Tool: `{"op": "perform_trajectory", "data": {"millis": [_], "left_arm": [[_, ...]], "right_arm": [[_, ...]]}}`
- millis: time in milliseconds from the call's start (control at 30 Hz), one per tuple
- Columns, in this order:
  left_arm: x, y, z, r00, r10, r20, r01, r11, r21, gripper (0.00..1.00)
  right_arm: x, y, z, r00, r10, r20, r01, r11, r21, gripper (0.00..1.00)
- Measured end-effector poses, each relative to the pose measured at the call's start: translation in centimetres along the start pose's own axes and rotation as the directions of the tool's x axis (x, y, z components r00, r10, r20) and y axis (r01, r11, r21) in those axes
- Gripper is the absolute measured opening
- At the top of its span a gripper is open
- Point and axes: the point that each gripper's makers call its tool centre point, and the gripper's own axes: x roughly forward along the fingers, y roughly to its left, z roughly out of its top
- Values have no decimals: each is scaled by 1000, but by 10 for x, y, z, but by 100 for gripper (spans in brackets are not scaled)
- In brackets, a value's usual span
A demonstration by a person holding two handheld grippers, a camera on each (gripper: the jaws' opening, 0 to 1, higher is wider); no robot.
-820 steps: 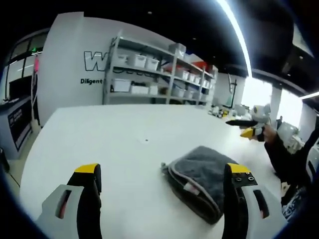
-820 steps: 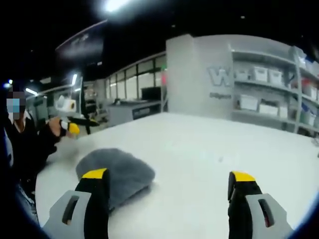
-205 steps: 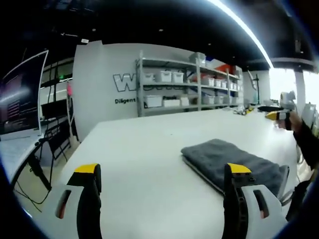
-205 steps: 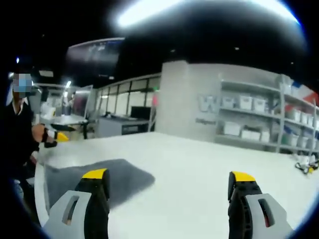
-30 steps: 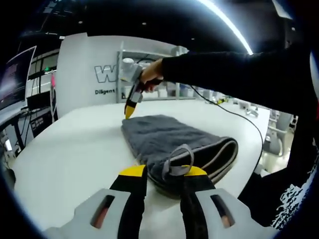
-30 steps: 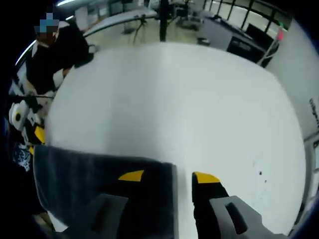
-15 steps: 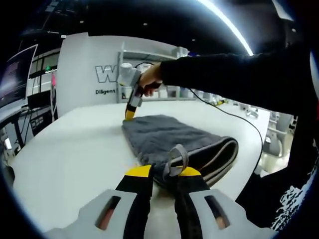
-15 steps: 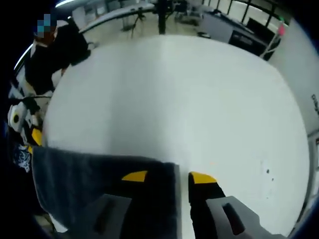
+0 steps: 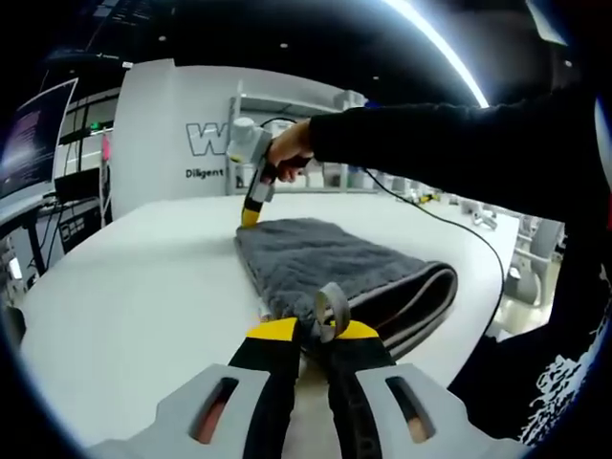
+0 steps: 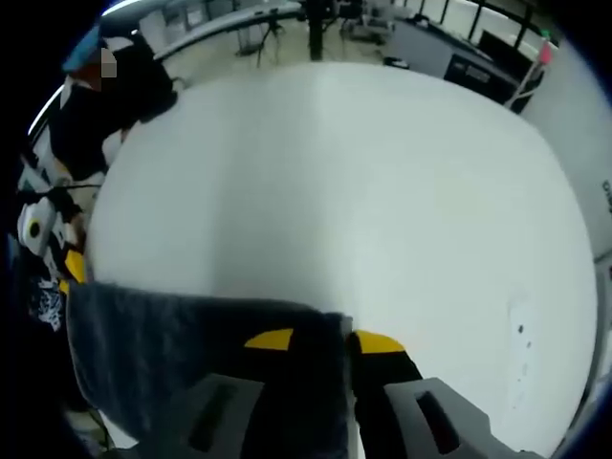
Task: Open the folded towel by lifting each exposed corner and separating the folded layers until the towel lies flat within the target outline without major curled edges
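Folded dark grey plush towel [image 9: 330, 263] is lying on the white tabletop [image 9: 134, 277], near the edge beside the person. Left hand-held gripper [image 9: 316, 332], yellow-tipped, is pinching the near corner of the towel: its jaws are drawn close together with a grey fabric hanging loop [image 9: 334, 308] standing up between the tips. Stacked layers with a pale trim are showing along the towel's side next to that corner. Right hand-held gripper [image 10: 314, 340] is clamping the far corner, jaws nearly together on the towel's edge, one tip lying over the cloth and the other on the tabletop side. In the left gripper view, the right hand-held gripper is pointing down at that far corner, held by a hand [image 9: 290, 148] in a black sleeve [image 9: 449, 143].
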Motion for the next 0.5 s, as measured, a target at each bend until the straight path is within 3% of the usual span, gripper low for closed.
{"op": "perform_trajectory", "data": {"millis": [200, 500], "left_arm": [[0, -2, 1, 1000, 0, 4, 0, 1000, 1, 5], [-2, -8, 9, 998, -31, 47, 31, 1000, 5, 1]], "right_arm": [[-4, 3, 1, 1000, 3, 4, -3, 999, -32, 11], [-14, 5, 5, 999, 24, 29, -23, 1000, -18, 4]]}}
